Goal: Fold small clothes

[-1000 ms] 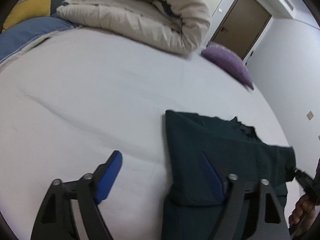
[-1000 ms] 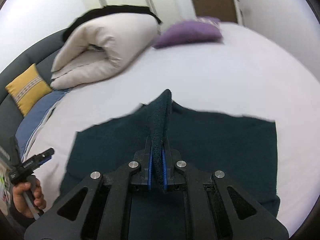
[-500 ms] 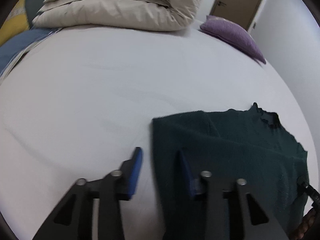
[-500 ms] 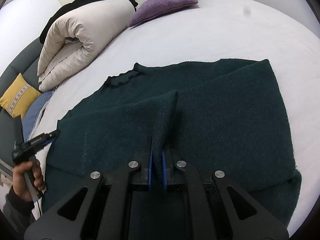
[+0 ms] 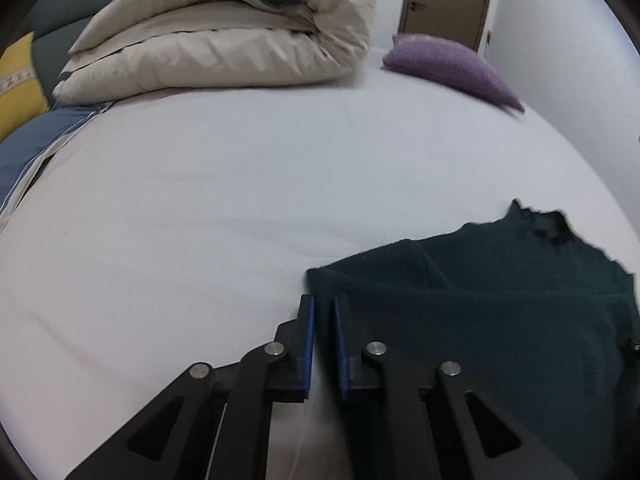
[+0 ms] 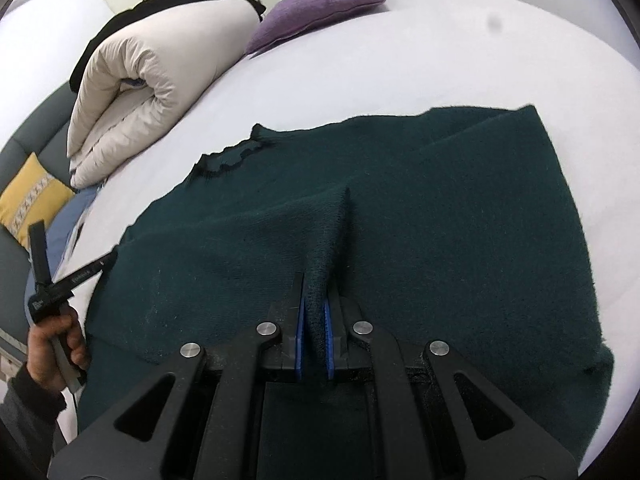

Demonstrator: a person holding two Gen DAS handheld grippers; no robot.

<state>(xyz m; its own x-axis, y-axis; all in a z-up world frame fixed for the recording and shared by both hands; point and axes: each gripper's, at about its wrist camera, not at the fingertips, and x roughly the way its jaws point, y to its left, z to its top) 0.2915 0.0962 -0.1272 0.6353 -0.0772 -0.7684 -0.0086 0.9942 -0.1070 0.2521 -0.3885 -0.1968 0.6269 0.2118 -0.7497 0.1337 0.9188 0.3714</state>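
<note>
A dark green knit sweater (image 6: 440,208) lies spread on the white bed, its neck opening (image 6: 232,158) toward the far left. My right gripper (image 6: 314,288) is shut on a pinched ridge of the sweater near its middle. In the left wrist view the sweater (image 5: 500,300) lies at the lower right. My left gripper (image 5: 322,306) has its jaws nearly together with a thin gap, empty, just beside the sweater's left corner. The left gripper (image 6: 76,276) also shows in the right wrist view, held in a hand at the sweater's left edge.
A rolled beige duvet (image 5: 224,36) and a purple pillow (image 5: 452,64) lie at the far side of the bed (image 5: 200,200). A yellow cushion (image 6: 28,200) and blue bedding (image 5: 28,144) lie at the left. A door (image 5: 448,0) stands beyond.
My left gripper closed from wide open to nearly shut and moved off the sweater to its left corner. My right gripper lowered the pinched fold toward the sweater.
</note>
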